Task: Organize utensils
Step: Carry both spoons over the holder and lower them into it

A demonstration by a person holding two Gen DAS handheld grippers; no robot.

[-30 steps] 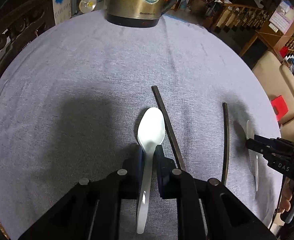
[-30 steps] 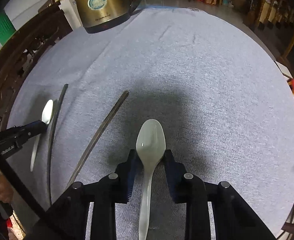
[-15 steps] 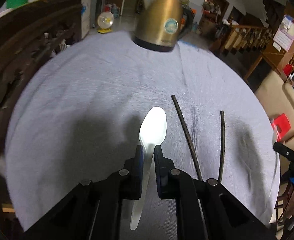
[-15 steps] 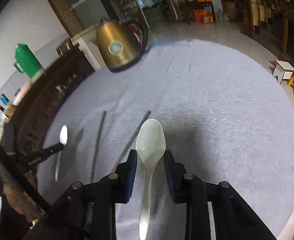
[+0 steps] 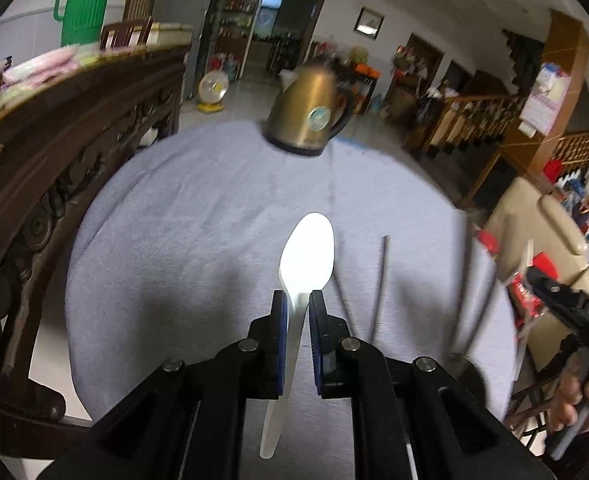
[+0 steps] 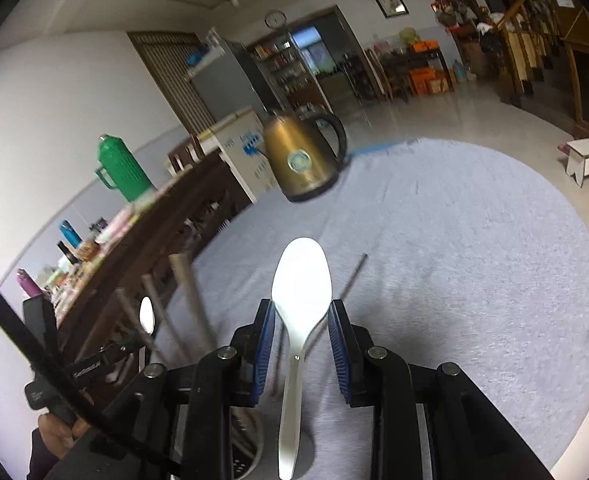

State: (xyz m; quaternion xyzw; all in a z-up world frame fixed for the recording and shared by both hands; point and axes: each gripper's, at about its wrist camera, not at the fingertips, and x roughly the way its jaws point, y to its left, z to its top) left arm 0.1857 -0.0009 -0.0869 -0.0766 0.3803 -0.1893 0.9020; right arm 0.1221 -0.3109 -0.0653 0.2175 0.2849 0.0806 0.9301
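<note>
- The left gripper (image 5: 295, 302) is clenched on the handle of a white spoon (image 5: 307, 249); the bowl sticks out ahead, above the grey tablecloth (image 5: 182, 248)
- The right gripper (image 6: 301, 322) grasps a second white spoon (image 6: 301, 280) by the neck; its handle runs back between the fingers
- Dark chopsticks (image 5: 379, 280) lie on the cloth, right of the left gripper
- A brass kettle (image 5: 308, 114) stands at the far edge

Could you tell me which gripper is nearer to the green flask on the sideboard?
Left. The left gripper is on the side toward the green flask; the right gripper is beyond it, farther from the flask.
</note>
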